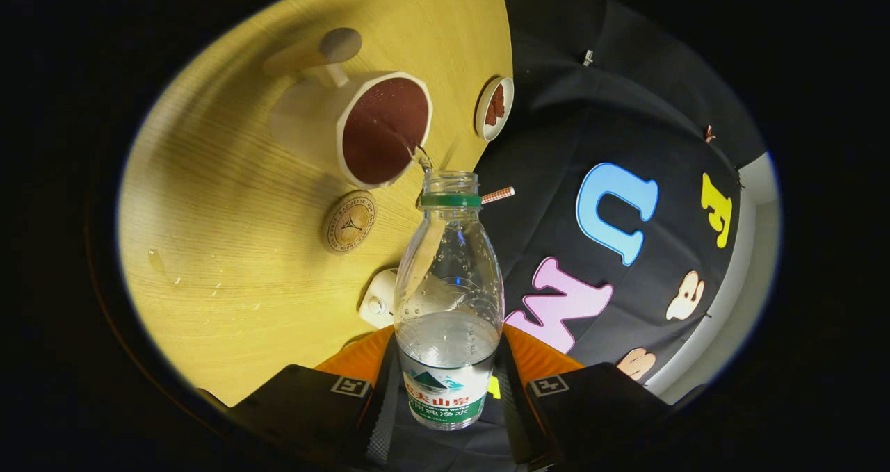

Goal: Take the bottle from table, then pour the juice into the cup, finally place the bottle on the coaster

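— Right, what have the tongs (448, 395) got?

— They are clenched on the bottle (448, 298), one finger pressing each side of its lower body, right at the label.

— Can you make out the label?

— It is white and green with a mountain picture and red characters, with a line of small print below; I won't read it off. The bottle is clear plastic, uncapped, with a green ring (450, 199) round the neck.

— And how does it sit?

— Tipped over, its mouth at the rim of the cup (361, 128). A thin clear stream runs from the mouth into the cup. Some clear liquid remains in the lower part of the bottle, with droplets clinging inside.

— The cup?

— Pale, faceted, with a handle, standing on the wooden table (229, 249). Its inside looks dark reddish brown.

— Where is the coaster?

— The round coaster (349, 222) lies on the table just beside the cup, on the side nearer the tongs. It bears a ring of lettering around a central emblem, too small to read.

— Anything else?

— A small white dish (494, 108) with something brown in it near the table edge, beyond the cup; a small white object (377, 305) beside the bottle's body; and a few drops on the tabletop.
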Motion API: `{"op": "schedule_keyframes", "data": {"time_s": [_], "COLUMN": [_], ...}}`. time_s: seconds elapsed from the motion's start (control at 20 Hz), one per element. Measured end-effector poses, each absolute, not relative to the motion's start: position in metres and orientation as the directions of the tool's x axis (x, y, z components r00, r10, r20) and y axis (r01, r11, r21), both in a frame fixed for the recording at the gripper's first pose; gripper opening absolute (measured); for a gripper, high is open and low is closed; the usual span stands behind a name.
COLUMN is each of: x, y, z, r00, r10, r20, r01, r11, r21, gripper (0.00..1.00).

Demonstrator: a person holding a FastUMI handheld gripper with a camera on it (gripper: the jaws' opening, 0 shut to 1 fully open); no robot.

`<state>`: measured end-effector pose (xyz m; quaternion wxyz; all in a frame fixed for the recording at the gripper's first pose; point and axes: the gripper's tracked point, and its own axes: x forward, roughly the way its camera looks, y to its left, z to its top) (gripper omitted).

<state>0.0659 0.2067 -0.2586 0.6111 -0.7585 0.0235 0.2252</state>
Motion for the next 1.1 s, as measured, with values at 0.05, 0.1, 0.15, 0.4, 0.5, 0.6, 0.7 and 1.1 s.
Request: {"op": "schedule_keyframes", "data": {"time_s": [0.05,0.1,0.15,0.4,0.5,0.6,0.7,1.1], "x": [0.066,0.067,0.067,0.071,0.071,0.071,0.071,0.078], "y": [0.207,0.208,0.208,0.211,0.213,0.216,0.220,0.224], "z": [-0.257,-0.254,-0.252,-0.244,-0.241,-0.240,-0.234,-0.221], "r00": [0.899,0.900,0.902,0.908,0.907,0.905,0.904,0.898], "r10": [0.245,0.252,0.256,0.270,0.277,0.288,0.306,0.344], "r20": [-0.364,-0.356,-0.348,-0.322,-0.317,-0.312,-0.299,-0.274], "r01": [-0.299,-0.286,-0.272,-0.226,-0.214,-0.198,-0.166,-0.099], "r11": [-0.265,-0.277,-0.288,-0.332,-0.345,-0.363,-0.394,-0.448], "r21": [-0.917,-0.917,-0.918,-0.916,-0.914,-0.910,-0.904,-0.889], "gripper": [0.67,0.67,0.67,0.67,0.67,0.67,0.67,0.67]}}
